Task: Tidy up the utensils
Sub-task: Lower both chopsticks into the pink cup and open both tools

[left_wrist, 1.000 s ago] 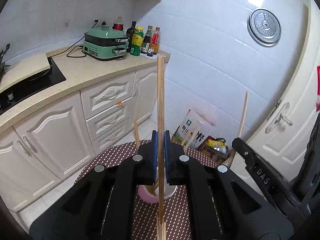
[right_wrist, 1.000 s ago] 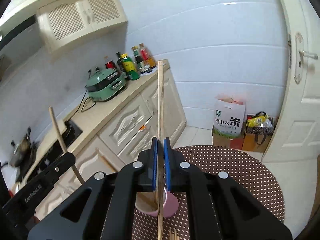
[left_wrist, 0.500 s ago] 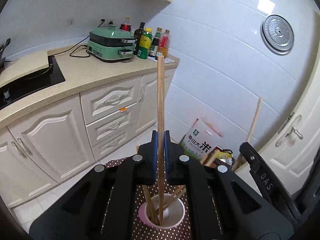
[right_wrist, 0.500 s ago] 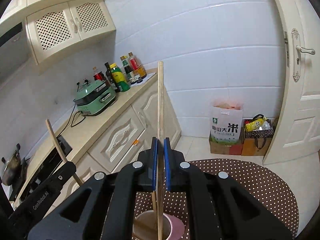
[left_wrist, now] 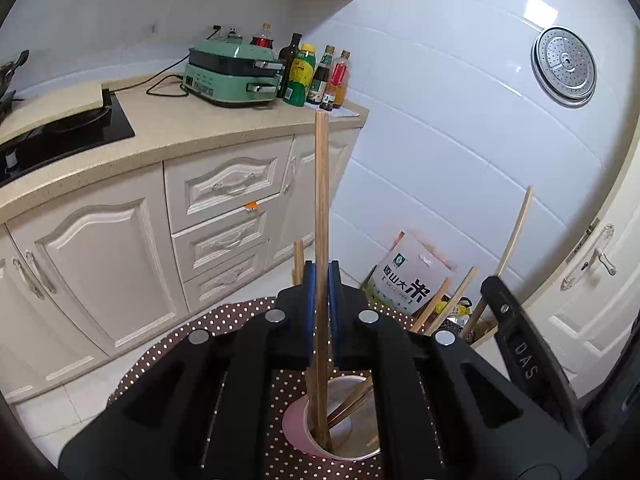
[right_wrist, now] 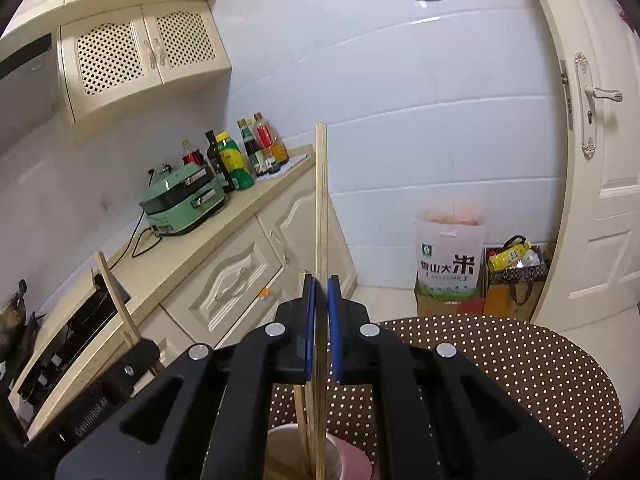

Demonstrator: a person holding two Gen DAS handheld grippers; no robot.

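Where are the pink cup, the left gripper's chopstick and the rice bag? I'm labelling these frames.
pink cup (left_wrist: 294,426), left wrist view, on its pink outer wall.
left gripper's chopstick (left_wrist: 321,200), left wrist view, on the bare shaft above the blue pads.
rice bag (right_wrist: 448,264), right wrist view, on its printed front.

The left gripper (left_wrist: 321,312) was tilted downward, its blue pads (left_wrist: 308,312) clamped hard together. The right gripper (right_wrist: 321,328) was angled down more gently, its jaws likewise pinched nearly shut. In the left wrist view, the right gripper's black body was seen just alongside at the right edge; both were held close together.
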